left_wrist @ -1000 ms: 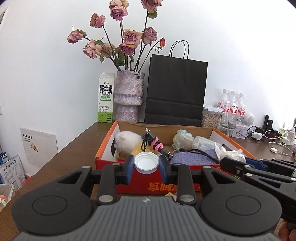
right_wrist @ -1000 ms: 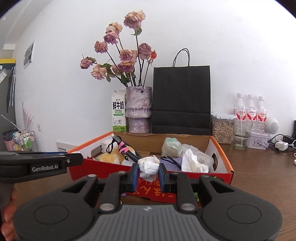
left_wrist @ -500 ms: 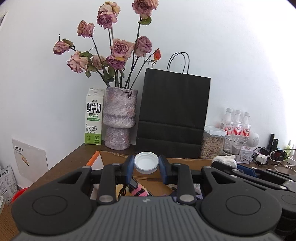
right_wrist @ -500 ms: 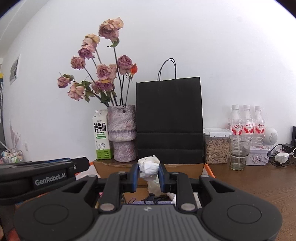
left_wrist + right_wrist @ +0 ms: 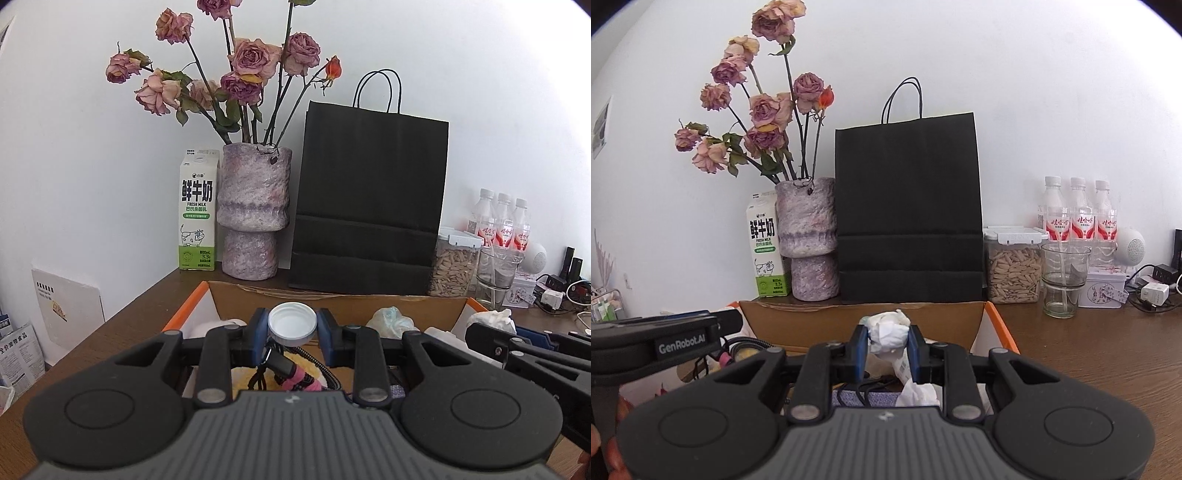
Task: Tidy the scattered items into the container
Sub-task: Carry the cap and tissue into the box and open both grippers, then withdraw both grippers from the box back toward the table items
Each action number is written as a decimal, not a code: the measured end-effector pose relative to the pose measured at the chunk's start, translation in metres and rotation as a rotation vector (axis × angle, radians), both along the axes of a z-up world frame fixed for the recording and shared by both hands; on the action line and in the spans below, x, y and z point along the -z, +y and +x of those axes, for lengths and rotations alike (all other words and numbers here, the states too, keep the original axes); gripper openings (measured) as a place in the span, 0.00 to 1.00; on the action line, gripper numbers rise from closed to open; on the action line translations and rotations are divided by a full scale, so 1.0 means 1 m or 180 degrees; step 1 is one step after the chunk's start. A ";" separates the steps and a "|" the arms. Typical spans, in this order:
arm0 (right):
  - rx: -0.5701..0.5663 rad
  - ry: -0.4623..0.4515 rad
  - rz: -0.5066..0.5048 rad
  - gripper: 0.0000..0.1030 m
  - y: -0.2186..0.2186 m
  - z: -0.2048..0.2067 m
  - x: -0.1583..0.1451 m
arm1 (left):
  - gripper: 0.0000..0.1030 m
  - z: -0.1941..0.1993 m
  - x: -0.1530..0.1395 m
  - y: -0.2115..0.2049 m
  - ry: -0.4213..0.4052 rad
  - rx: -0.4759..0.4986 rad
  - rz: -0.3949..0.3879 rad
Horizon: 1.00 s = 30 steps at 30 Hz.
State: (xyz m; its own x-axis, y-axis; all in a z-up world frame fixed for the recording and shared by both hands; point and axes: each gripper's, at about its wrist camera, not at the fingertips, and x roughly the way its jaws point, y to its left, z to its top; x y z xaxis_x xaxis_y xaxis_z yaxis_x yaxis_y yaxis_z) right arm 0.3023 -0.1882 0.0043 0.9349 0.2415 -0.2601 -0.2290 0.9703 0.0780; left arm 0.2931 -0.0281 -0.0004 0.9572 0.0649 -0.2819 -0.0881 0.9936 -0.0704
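The left hand-held gripper [image 5: 292,334] sits at lower centre of its view, its blue pads pinching a white bottle cap [image 5: 292,324] by opposite edges, open side toward the camera. That edge grip keeps the shallow cap from slipping, and a simple opening should let it fall. Below the cap lies the interior of the cardboard box [image 5: 332,301], the task's container, where a black cable with a pink wrap [image 5: 295,374] rests on something yellow; a pale crumpled bundle [image 5: 391,319] sits right of centre against the far wall.

The right hand-held gripper [image 5: 886,349], lower centre of its own view, is pressed onto a wad of white tissue [image 5: 888,330], which bulges above the pads because it is soft and squashed at the middle. It hangs over the box's right half, with another tissue [image 5: 918,393] and a bluish woven fabric [image 5: 864,398] beneath. The left tool's side arm, marked with lettering, crosses the left edge of this view, so the two tools travel side by side.

Both loads appear to be over the box rather than the tabletop [image 5: 1089,350], so release looks like the step in hand.

Beyond the box, along the wall, stand a milk carton [image 5: 197,210], a vase of dried roses [image 5: 253,210], a black paper bag [image 5: 369,206], a jar of seeds [image 5: 1012,267], a glass [image 5: 1063,280] and three bottles [image 5: 1078,218], not scattered but lined up.
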 end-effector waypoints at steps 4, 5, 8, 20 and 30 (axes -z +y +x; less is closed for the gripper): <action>-0.0004 -0.0014 -0.0037 0.20 0.002 -0.004 0.000 | 0.28 -0.001 0.001 -0.001 -0.0018 0.0008 0.0015; -0.0005 -0.0015 -0.0038 0.20 0.002 -0.004 0.000 | 0.29 -0.001 0.001 -0.002 -0.0025 0.0017 0.0015; -0.0001 -0.0006 -0.0045 0.21 0.002 -0.004 0.000 | 0.29 -0.002 0.002 -0.003 -0.0042 0.0043 0.0029; 0.0125 -0.0054 -0.0031 1.00 -0.006 -0.022 -0.004 | 1.00 -0.030 -0.002 0.001 -0.0462 -0.0226 0.0050; 0.0179 0.0008 -0.0040 1.00 -0.008 -0.021 -0.001 | 1.00 -0.033 0.002 0.005 -0.0406 -0.0235 0.0069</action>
State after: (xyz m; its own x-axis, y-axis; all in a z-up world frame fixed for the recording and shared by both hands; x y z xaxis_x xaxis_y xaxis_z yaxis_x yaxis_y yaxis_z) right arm 0.2812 -0.1958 0.0054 0.9463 0.1852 -0.2651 -0.1738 0.9826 0.0662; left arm 0.2604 -0.0227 -0.0023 0.9776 0.1412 -0.1559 -0.1527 0.9862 -0.0641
